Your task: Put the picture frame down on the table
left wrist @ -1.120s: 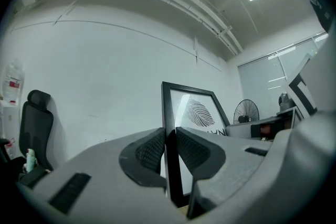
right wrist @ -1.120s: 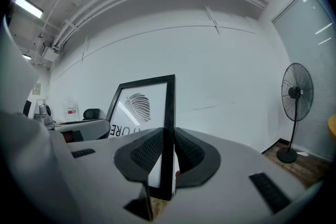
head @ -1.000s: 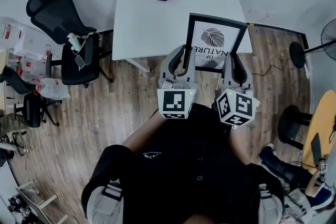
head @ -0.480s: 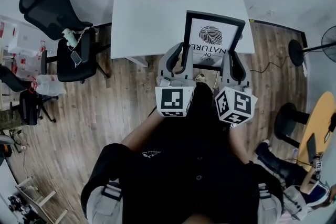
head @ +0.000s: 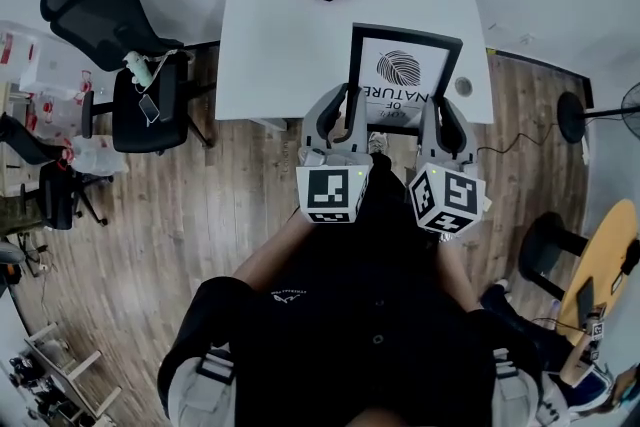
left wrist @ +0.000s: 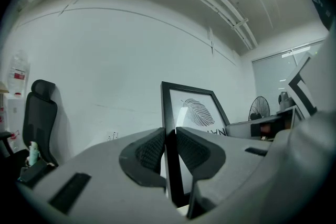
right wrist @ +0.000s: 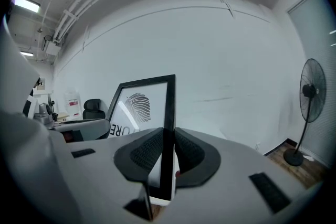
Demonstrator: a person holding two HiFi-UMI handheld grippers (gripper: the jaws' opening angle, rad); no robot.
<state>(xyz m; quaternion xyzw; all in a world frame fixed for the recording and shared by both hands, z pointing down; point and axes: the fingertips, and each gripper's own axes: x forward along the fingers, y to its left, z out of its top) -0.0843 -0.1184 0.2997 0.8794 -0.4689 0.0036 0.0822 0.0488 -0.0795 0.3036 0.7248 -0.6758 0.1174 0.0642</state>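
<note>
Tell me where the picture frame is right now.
Head view, right of centre: the picture frame is over the near edge of the white table, its left side held by the left gripper and its right side by the right gripper.

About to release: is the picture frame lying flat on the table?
No: the picture frame is held raised, left tool and right tool each clamped on a side edge.

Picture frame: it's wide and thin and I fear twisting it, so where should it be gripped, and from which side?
Grip the frame by its two side bars, near the bottom, coming from its near edge. The bars are thin enough for jaws to span, as the left gripper and right gripper show.
</note>
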